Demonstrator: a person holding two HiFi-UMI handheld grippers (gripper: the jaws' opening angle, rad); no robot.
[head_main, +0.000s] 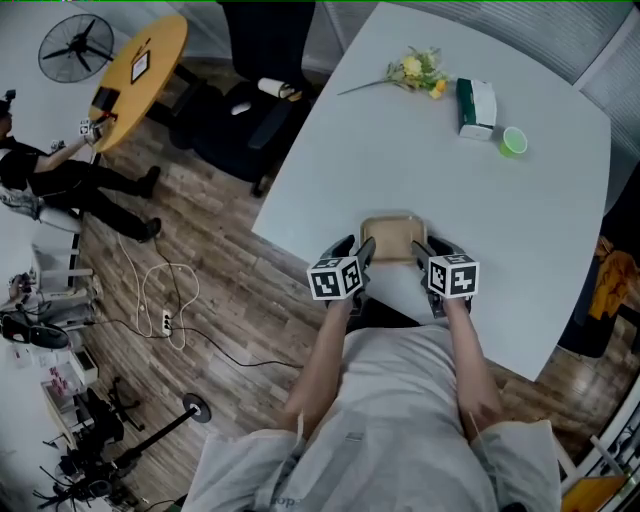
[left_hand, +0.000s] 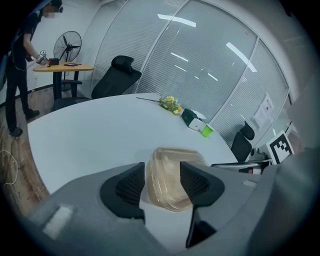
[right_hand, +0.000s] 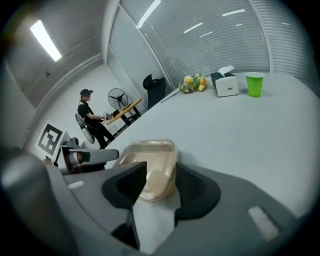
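Note:
A shallow, clear brownish plastic container (head_main: 393, 236) rests near the front edge of the white table (head_main: 470, 200). My left gripper (head_main: 363, 250) is at its left side and my right gripper (head_main: 424, 250) at its right side. In the left gripper view the container (left_hand: 172, 167) has one corner wedged between the black pads, which press on it; the left gripper (left_hand: 162, 181) is shut on it. The right gripper view shows the container's (right_hand: 150, 152) side wall caught between the pads of the right gripper (right_hand: 161, 181).
Far across the table lie yellow flowers (head_main: 418, 70), a green-and-white tissue box (head_main: 476, 107) and a green cup (head_main: 513, 141). Left of the table stand a black office chair (head_main: 255, 95), a round orange table (head_main: 140, 75), a fan (head_main: 76, 48) and a person (head_main: 60, 175). Cables (head_main: 165, 300) cross the wooden floor.

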